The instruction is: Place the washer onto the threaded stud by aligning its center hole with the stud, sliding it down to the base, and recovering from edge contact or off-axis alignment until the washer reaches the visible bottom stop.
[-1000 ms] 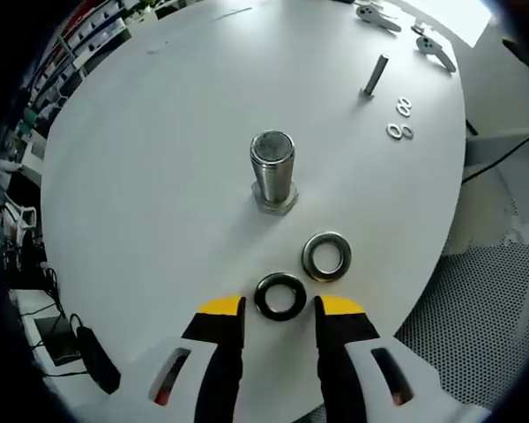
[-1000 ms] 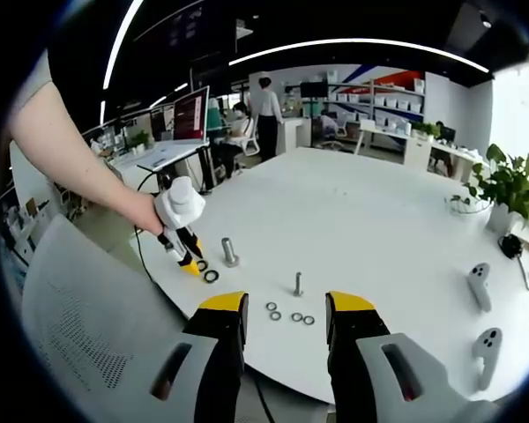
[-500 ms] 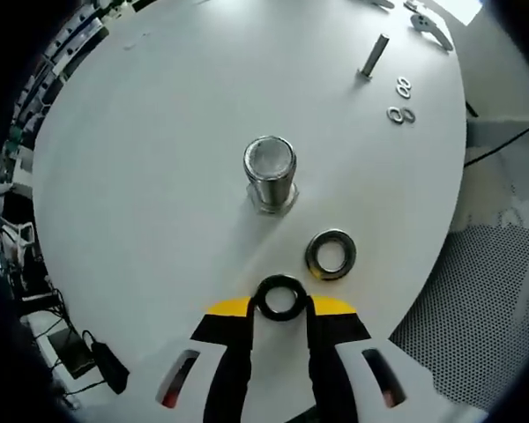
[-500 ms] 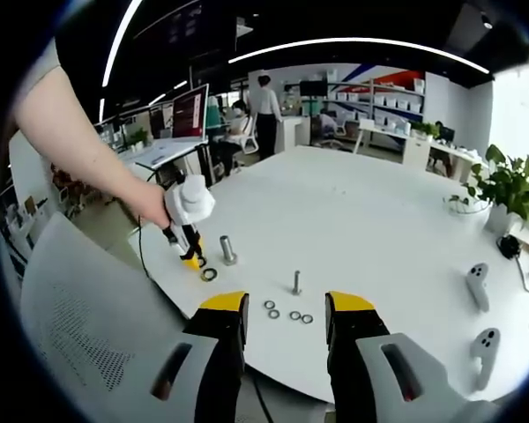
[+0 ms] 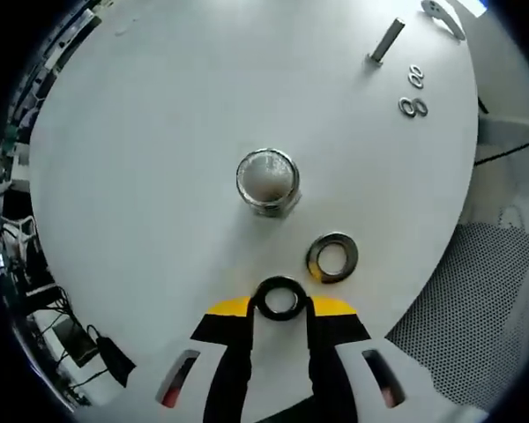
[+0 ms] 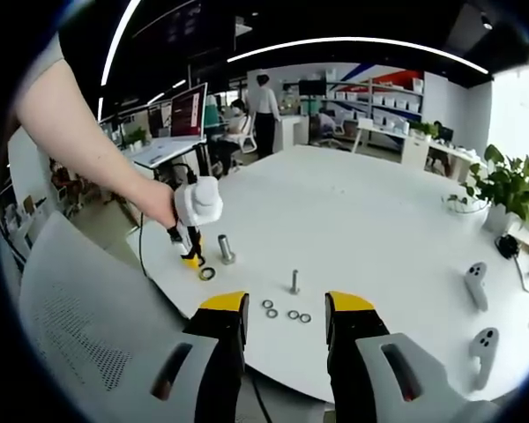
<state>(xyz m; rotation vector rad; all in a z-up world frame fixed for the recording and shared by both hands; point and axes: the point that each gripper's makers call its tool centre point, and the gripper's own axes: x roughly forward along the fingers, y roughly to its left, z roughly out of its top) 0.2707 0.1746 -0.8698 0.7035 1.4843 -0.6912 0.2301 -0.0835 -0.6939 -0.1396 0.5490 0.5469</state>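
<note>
Two washers sit near the threaded stud (image 5: 267, 182) on the round white table (image 5: 141, 132): the dark washer (image 5: 279, 299) is pinched between the yellow tips of the left gripper (image 5: 279, 306), while a second, brighter washer (image 5: 332, 257) lies flat on the table between that gripper and the stud, slightly to the side. A second ago the left jaws stood open on either side of the dark washer; they have since closed on it, and the camera now looks more steeply down onto the stud's round top, which suggests the gripper has begun to carry its catch up and over. That would put the pick-up behind and the alignment of hole to stud next, with the washer still well short of the stud's hex base. Beyond the stud stand a slimmer bolt (image 5: 386, 40) and a small cluster of little washers (image 5: 412, 92). The right gripper (image 6: 284, 310) hangs back from the table's edge, its fingers wide apart and empty, watching the left gripper (image 6: 191, 252) just beside the stud (image 6: 225, 248).
</note>
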